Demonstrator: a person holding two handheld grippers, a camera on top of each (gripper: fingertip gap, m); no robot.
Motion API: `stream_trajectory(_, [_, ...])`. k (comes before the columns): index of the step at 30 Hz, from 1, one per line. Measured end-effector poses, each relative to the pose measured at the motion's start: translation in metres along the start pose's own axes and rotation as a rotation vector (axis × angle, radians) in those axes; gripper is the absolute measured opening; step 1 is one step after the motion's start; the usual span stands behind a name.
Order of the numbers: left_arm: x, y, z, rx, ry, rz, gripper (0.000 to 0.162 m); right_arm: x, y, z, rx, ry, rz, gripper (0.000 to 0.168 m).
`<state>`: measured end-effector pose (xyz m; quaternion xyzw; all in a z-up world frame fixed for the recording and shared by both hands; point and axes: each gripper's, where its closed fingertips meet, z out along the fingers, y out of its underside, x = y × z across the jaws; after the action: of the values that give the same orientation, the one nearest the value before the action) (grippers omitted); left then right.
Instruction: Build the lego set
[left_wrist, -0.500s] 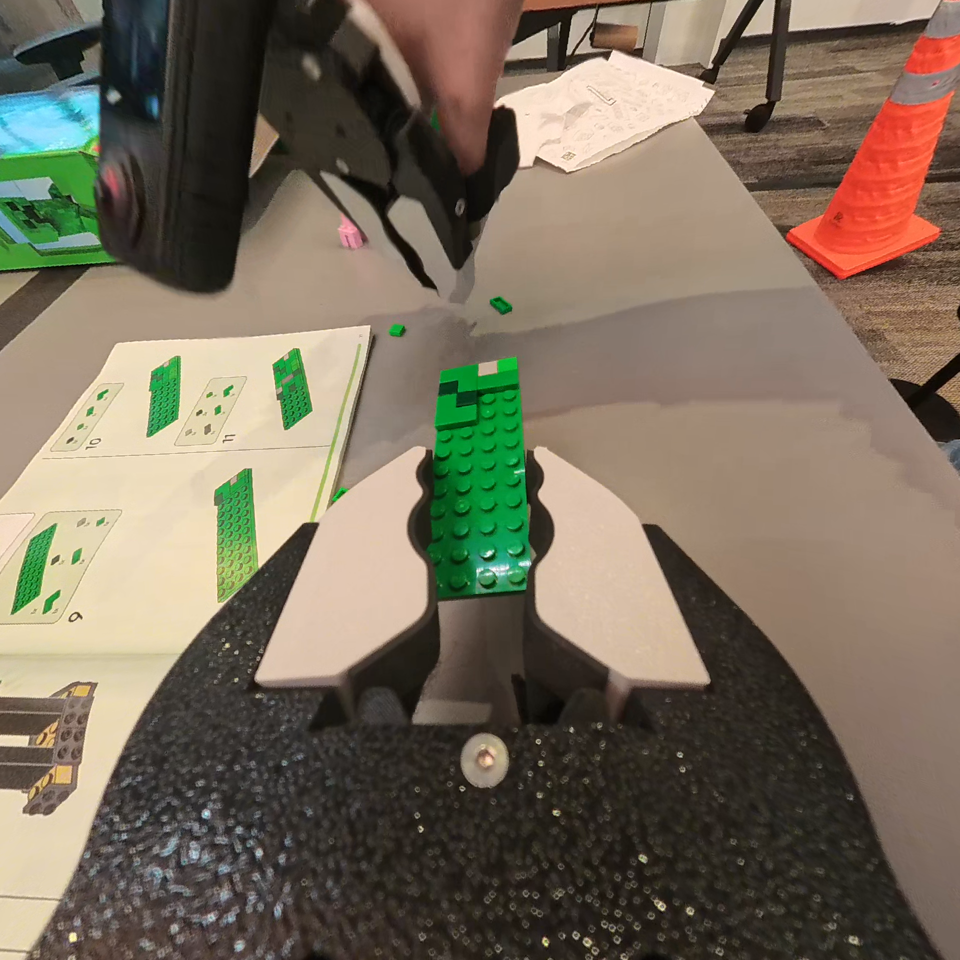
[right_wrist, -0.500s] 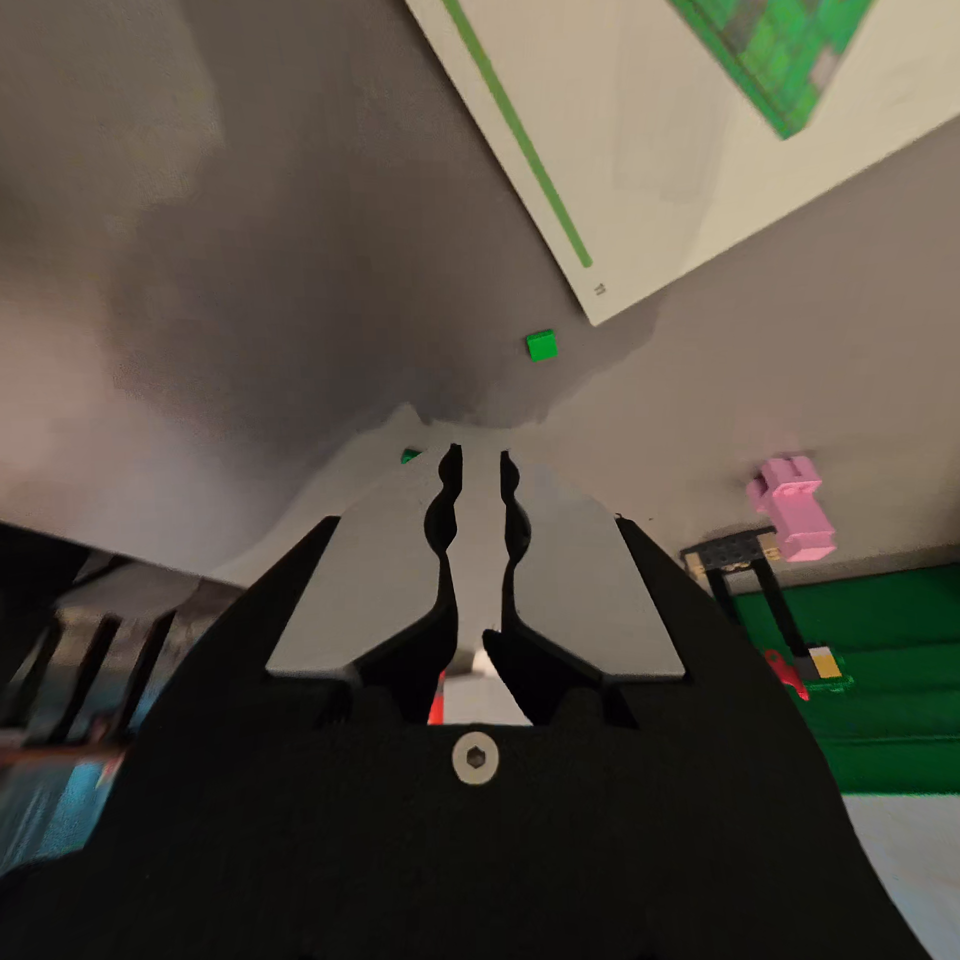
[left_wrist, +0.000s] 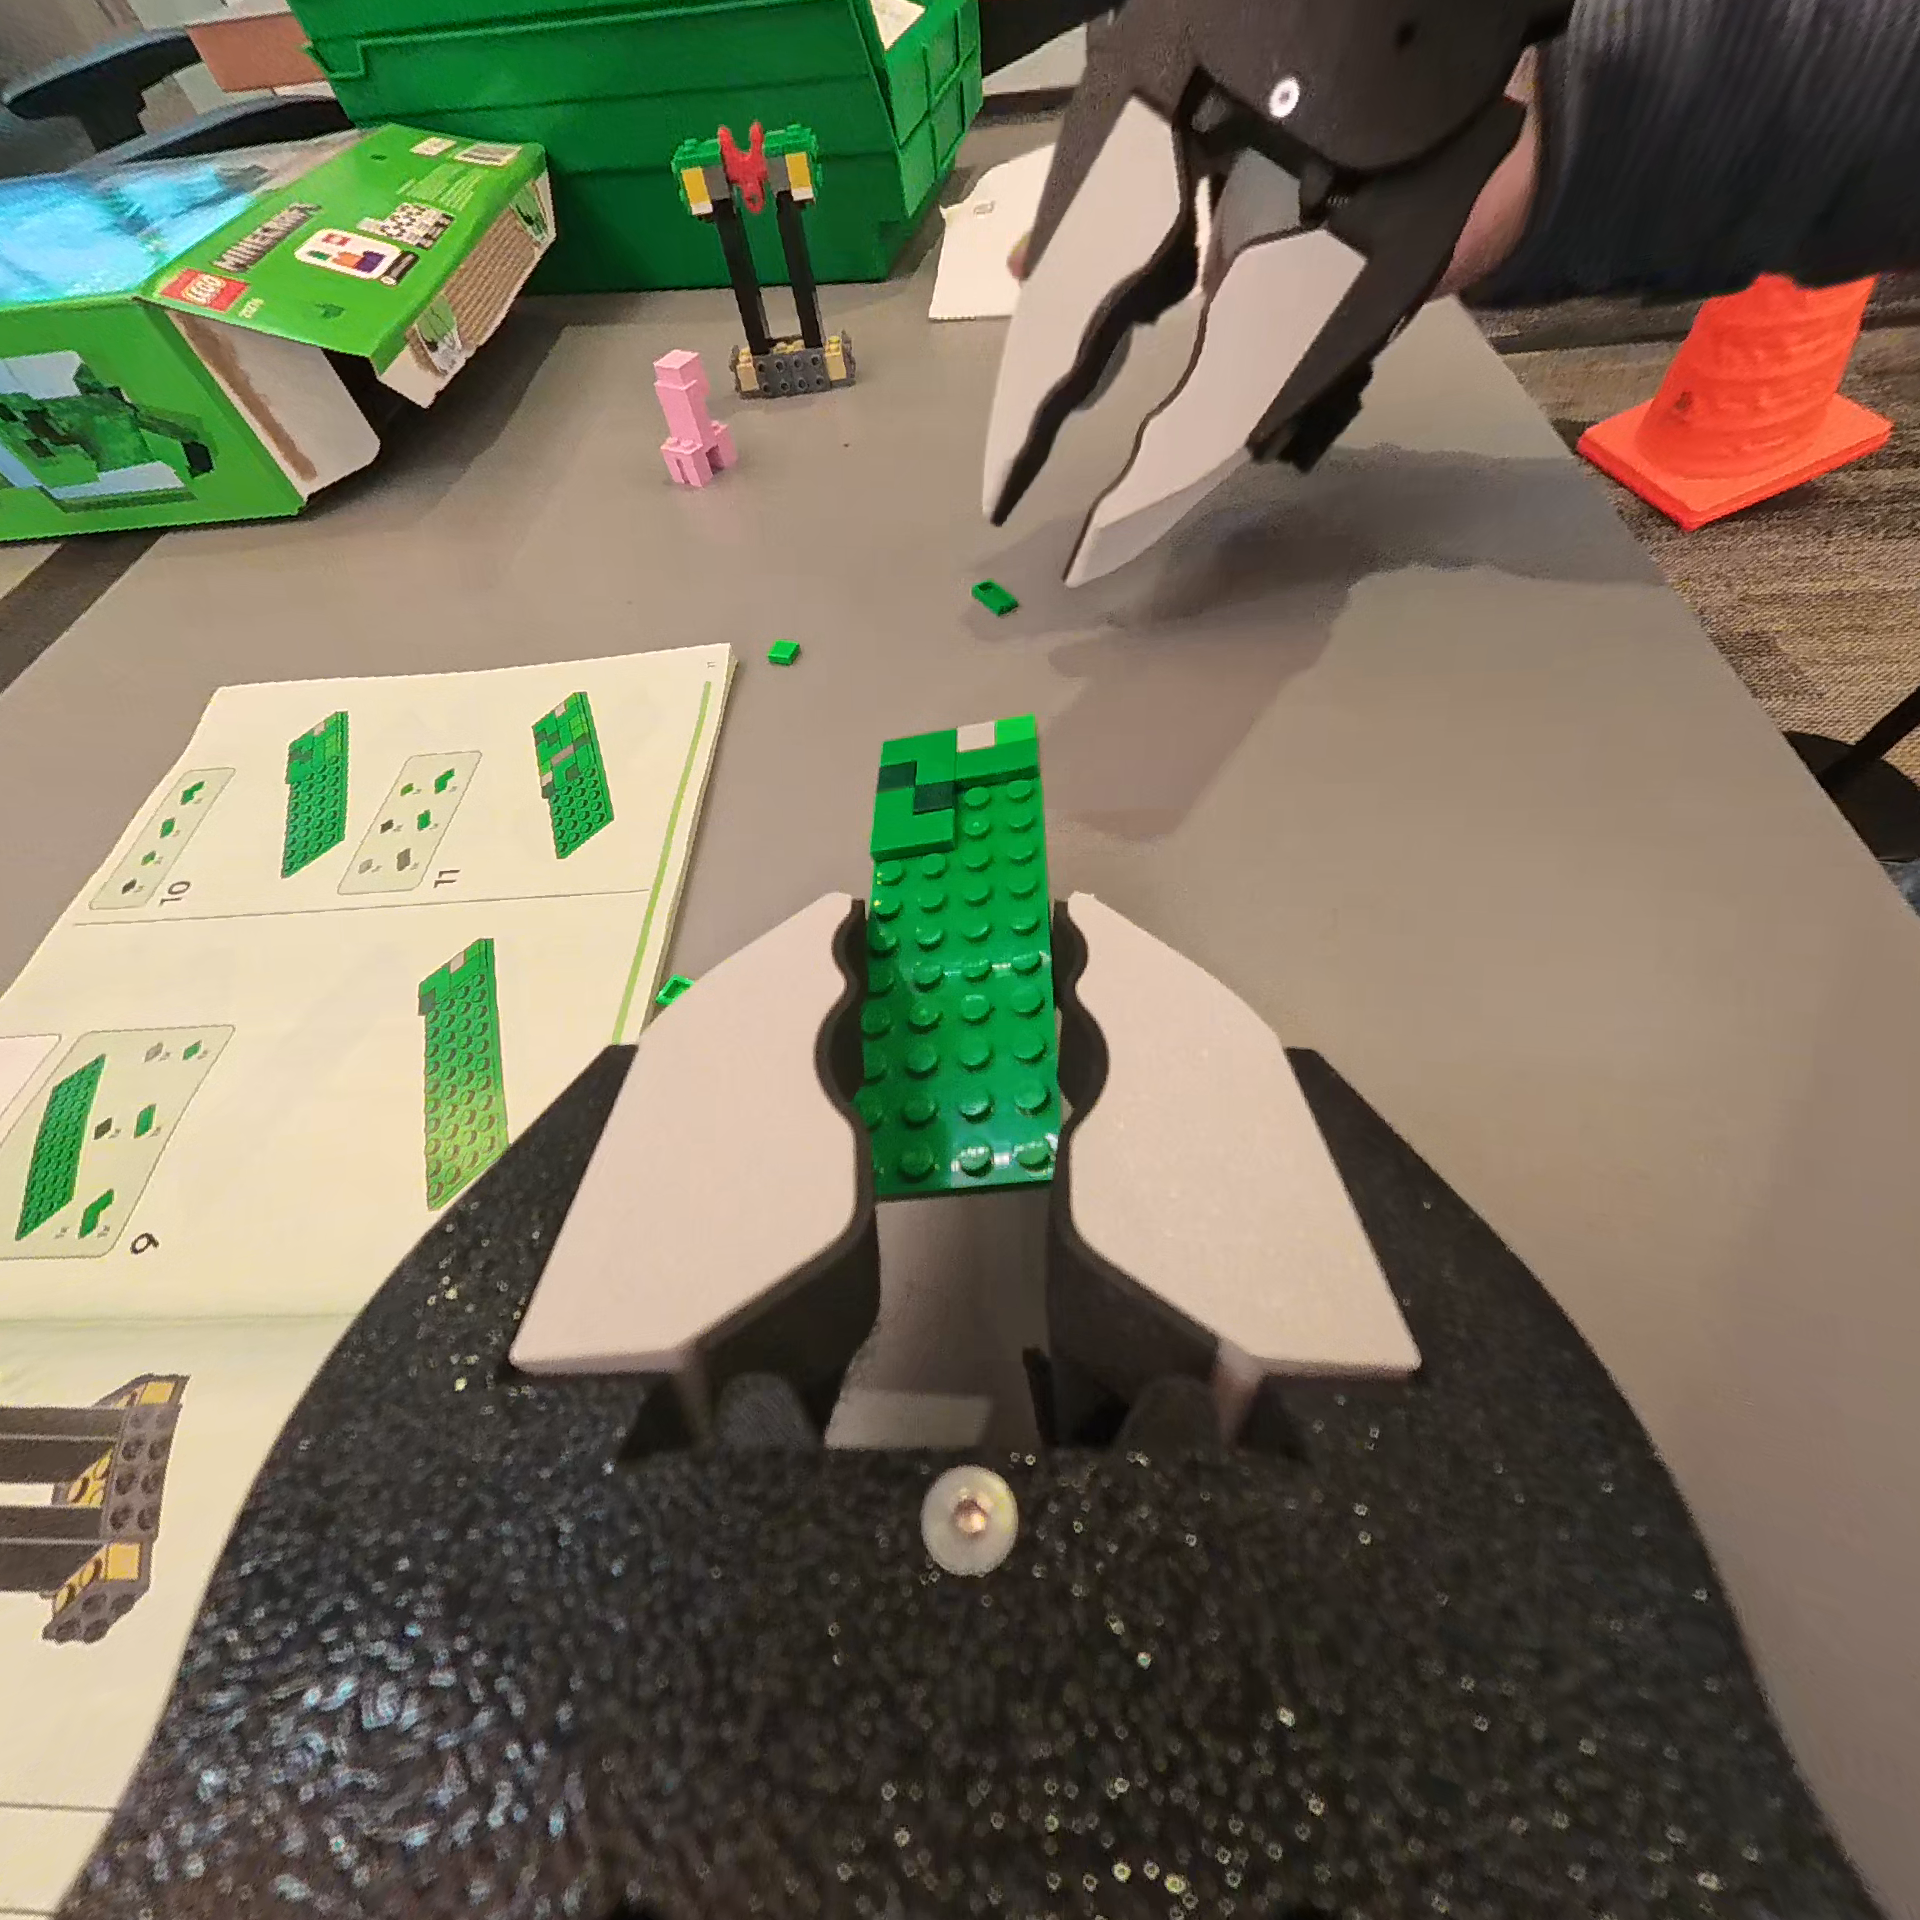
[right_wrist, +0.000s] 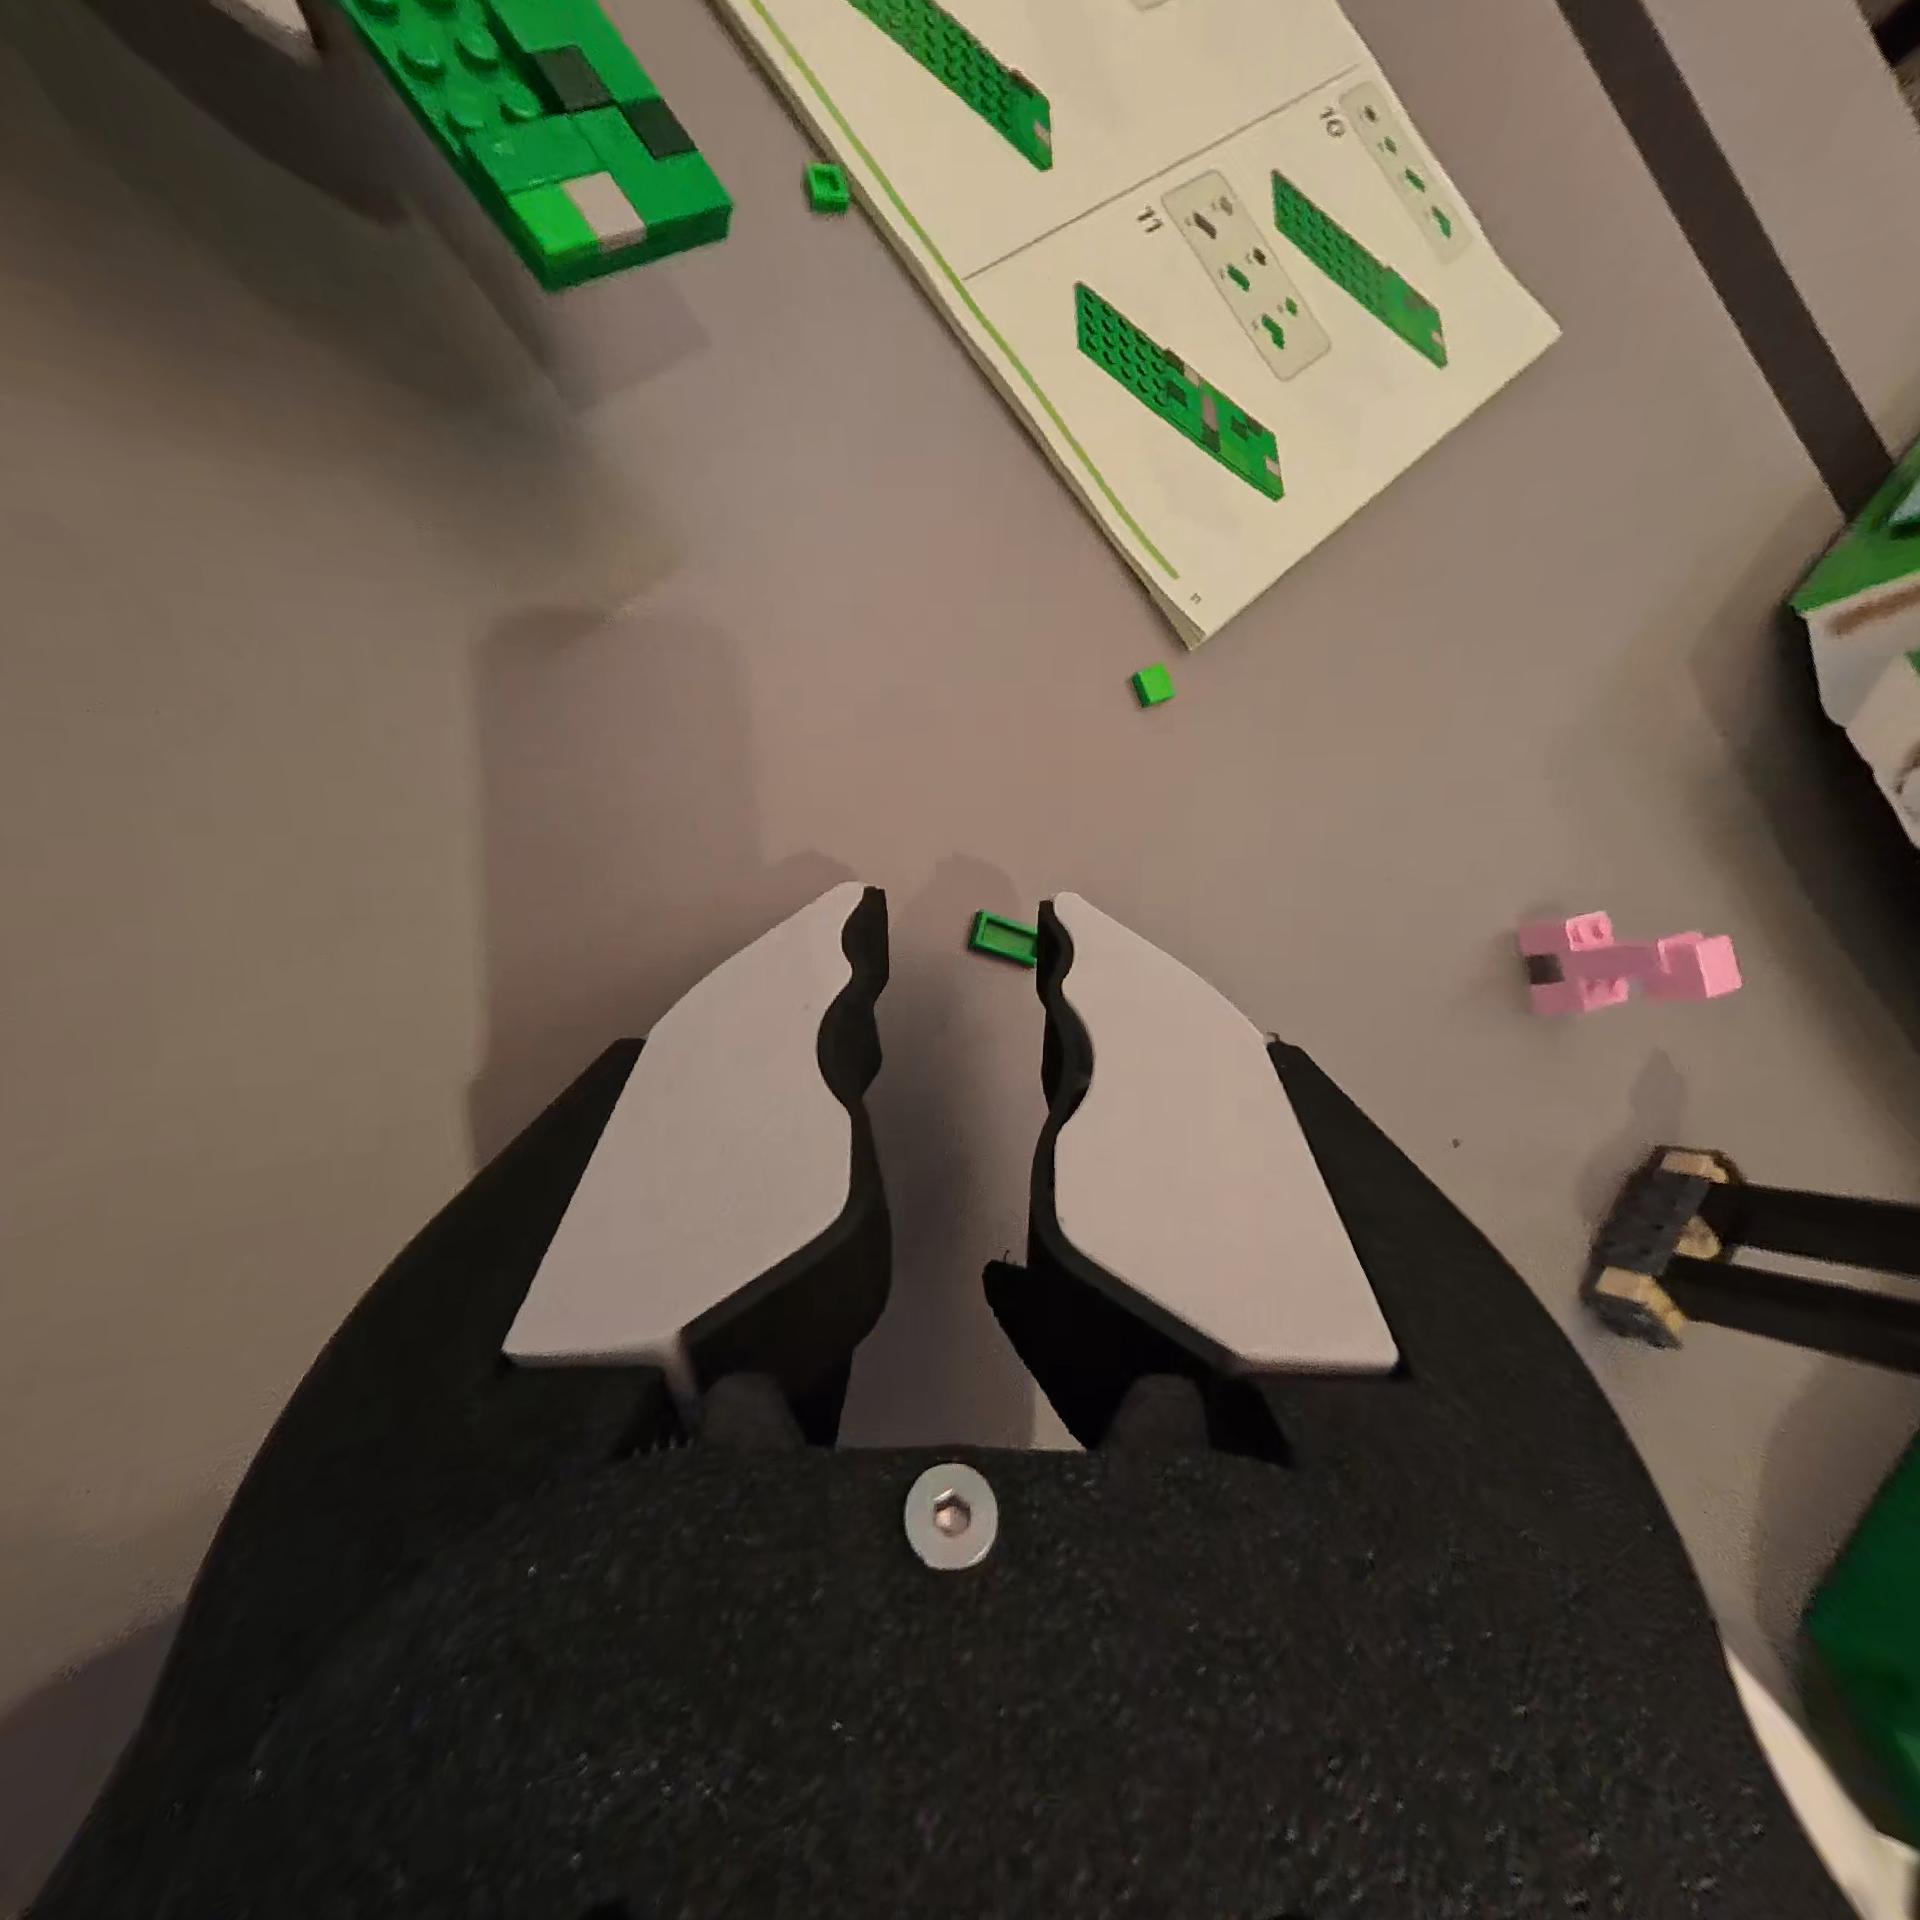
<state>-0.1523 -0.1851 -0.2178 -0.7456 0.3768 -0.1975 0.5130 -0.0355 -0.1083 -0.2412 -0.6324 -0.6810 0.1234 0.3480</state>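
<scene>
The left gripper (left_wrist: 961, 914) is clamped on the green studded plate (left_wrist: 961, 997), which lies flat on the grey table (left_wrist: 1403, 935). The right gripper (right_wrist: 961, 909) hovers with jaws apart over a small green tile (right_wrist: 1003, 938). Nearby: instruction booklet (left_wrist: 343, 935), pink pig figure (left_wrist: 691, 421), black-legged model (left_wrist: 769, 260), set box (left_wrist: 208, 343).

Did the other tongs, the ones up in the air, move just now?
Yes. In the left wrist view, the right tongs went from left of the green plate to its right, tips now by a small green piece.
</scene>
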Motion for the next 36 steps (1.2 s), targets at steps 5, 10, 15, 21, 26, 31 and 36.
stream_trajectory(5, [0.001, 0.0, 0.0, -0.003, 0.0, 0.008, 0.034, 0.006, 0.012, 0.011, 0.007, 0.016, 0.146, 0.022])
stream_trajectory(10, [0.001, 0.0, 0.0, -0.001, 0.001, 0.005, 0.033, 0.01, 0.017, 0.017, -0.017, -0.011, 0.224, 0.018])
stream_trajectory(15, [0.001, 0.0, 0.0, 0.001, 0.002, 0.003, 0.033, 0.011, 0.017, 0.017, -0.079, -0.055, 0.22, 0.015])
stream_trajectory(21, [0.001, 0.0, 0.0, 0.001, 0.002, 0.003, 0.033, 0.007, 0.031, 0.004, -0.461, -0.2, 0.142, 0.014])
stream_trajectory(26, [0.001, 0.0, 0.0, 0.001, 0.002, 0.005, 0.033, 0.004, 0.047, -0.012, -0.918, -0.352, 0.064, 0.014])
stream_trajectory(31, [0.003, -0.001, 0.0, 0.005, 0.01, 0.002, 0.033, 0.003, 0.053, -0.019, -1.245, -0.447, -0.002, 0.0])
stream_trajectory(36, [0.003, -0.001, 0.0, 0.006, 0.01, 0.004, 0.033, 0.009, 0.041, -0.011, -1.285, -0.438, -0.067, 0.0])
